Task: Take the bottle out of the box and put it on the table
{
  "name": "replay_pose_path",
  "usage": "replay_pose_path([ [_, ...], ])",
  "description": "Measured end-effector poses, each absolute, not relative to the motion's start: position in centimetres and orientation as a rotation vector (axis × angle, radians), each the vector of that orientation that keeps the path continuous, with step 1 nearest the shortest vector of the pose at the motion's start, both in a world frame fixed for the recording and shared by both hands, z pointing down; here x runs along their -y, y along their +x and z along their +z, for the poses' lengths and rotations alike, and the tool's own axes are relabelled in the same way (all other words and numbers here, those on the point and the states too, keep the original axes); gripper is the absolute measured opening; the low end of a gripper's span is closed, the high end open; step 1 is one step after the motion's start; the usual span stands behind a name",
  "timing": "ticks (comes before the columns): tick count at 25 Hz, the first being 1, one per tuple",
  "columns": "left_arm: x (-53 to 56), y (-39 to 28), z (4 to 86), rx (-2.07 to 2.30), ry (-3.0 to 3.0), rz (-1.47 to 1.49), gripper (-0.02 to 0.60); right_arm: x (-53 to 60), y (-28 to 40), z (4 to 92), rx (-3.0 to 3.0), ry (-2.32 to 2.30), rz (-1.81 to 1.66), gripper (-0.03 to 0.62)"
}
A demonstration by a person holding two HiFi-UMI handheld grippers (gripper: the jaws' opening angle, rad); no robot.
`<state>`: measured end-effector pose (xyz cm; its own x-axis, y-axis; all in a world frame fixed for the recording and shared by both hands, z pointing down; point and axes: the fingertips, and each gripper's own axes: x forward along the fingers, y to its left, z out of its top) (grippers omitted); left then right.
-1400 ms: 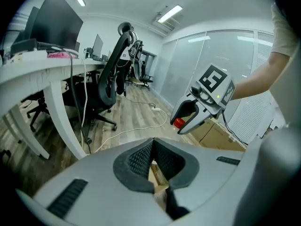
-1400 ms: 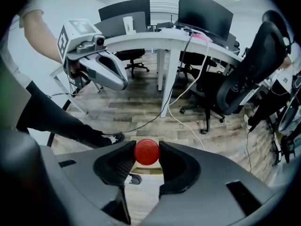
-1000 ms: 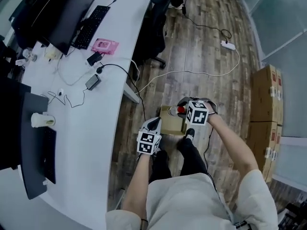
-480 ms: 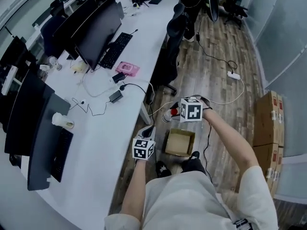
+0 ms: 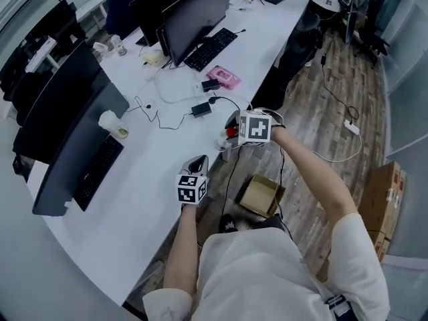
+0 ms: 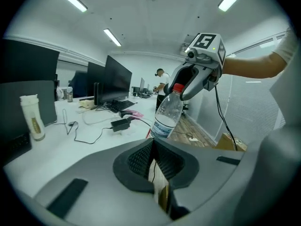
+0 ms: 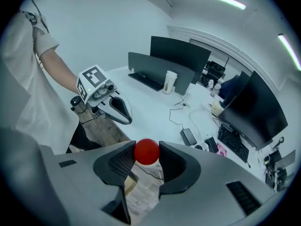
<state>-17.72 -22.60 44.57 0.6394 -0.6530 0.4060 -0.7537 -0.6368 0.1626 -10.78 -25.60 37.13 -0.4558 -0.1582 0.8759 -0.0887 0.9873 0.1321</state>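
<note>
A person standing at a long white desk (image 5: pixel 150 186) in an office holds a clear plastic bottle (image 5: pixel 223 142) in the air over the desk's near edge. The right gripper (image 5: pixel 232 130) is clamped on the bottle's red cap (image 7: pixel 146 151), one pad on each side. The bottle hangs tilted below the gripper, touching neither desk nor floor. A pale label wraps its lower part; how much liquid it holds cannot be told.

The left gripper (image 5: pixel 198 163) is held above the desk edge, just beside the bottle, its jaws pressed together at the tips with nothing between them.

On the wooden floor (image 5: pixel 321 112) by the person's feet sits the small cardboard box (image 5: pixel 261 194). Its top is open and only brown cardboard shows inside. Further right, against the wall, stand larger cardboard cartons (image 5: pixel 382 192), closed, so their contents are hidden.

On the desk a tall white cup (image 5: pixel 112 124) stands beside a dark monitor (image 5: pixel 73 132); what is in it cannot be seen. Further along lie a black keyboard (image 5: pixel 210 49), a pink packet (image 5: pixel 223 77) and loose black cables (image 5: pixel 170 116).
</note>
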Motion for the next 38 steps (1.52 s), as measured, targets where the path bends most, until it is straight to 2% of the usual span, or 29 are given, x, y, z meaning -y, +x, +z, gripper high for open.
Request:
replay_pose_path([
  [7,22.8,-24.8,45.4,1.266,2.444,0.41,0.014,28.3,-20.0,40.4,1.989,0.037,-0.096,0.181],
  [18,22.7,-29.1,46.1,1.347,2.364,0.379,0.012,29.8,-26.2,41.5,2.056,0.033,-0.037,0.183],
  [33,20.2,-28.0,46.4,1.331,2.375,0.404,0.012,31.9,-24.8,41.0,2.454,0.638,0.2,0.193],
  [38,18.9,-28.2,44.7,1.402,2.369,0.388,0.012,31.1,-24.0,39.8,2.533,0.773,0.241,0.225],
])
